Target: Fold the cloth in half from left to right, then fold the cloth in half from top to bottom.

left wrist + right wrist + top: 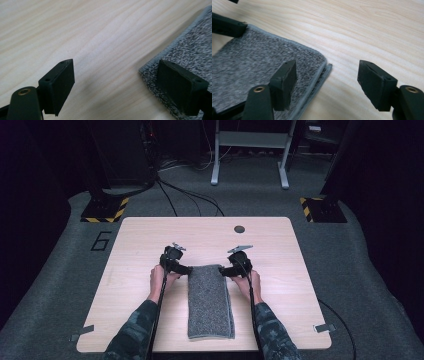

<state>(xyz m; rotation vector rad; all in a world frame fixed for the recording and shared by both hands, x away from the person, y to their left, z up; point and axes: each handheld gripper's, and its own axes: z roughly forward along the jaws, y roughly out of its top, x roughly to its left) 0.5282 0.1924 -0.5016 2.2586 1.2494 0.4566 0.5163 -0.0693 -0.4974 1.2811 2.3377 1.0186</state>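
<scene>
A grey folded towel point(210, 302) lies lengthwise on the wooden table point(145, 235), running from the middle to the front edge. My left gripper point(188, 269) is at its far left corner and my right gripper point(223, 270) at its far right corner. In the left gripper view the left gripper point(116, 66) is open, one jaw over bare wood and the other over the towel's corner point(190, 47). In the right gripper view the right gripper point(327, 66) is open, straddling the layered corner of the towel point(262, 57). Nothing is pinched. The left gripper's jaw point(227, 25) shows at the towel's other corner.
A round dark grommet point(239, 229) sits near the table's far edge. Grey tape tabs point(325, 327) mark the front corners. On the carpet behind stand two hazard-striped bases point(102, 210), cables and a white frame point(250, 150). Bare wood flanks the towel.
</scene>
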